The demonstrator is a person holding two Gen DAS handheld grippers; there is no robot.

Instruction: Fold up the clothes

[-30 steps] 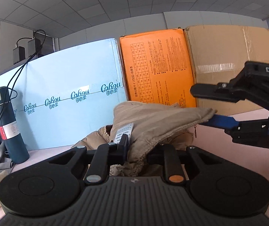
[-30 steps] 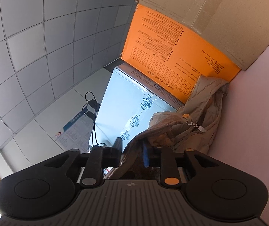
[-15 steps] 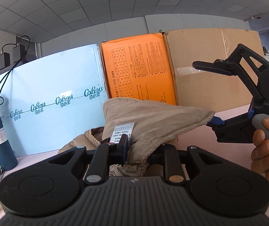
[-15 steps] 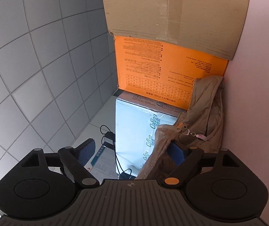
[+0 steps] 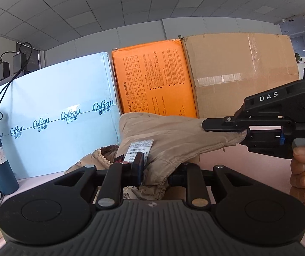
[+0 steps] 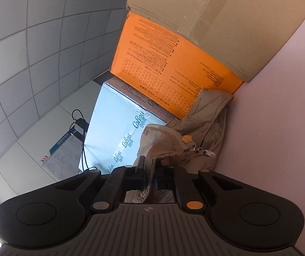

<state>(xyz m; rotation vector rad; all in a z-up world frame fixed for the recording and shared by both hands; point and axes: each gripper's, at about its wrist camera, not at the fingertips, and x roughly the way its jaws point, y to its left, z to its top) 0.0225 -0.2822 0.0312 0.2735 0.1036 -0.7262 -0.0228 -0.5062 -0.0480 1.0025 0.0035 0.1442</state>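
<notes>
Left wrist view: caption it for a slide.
Both grippers, left gripper and right gripper, hold a beige padded jacket stretched before stacked boxes.

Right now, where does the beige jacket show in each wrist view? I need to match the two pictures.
Left wrist: the beige jacket fills the centre, stretched between the left gripper and the right gripper at right.
Right wrist: the jacket lies centre-right on the table, its edge pinched at bottom centre.
Shared landmark: the orange box stands directly behind the jacket in both.
</notes>
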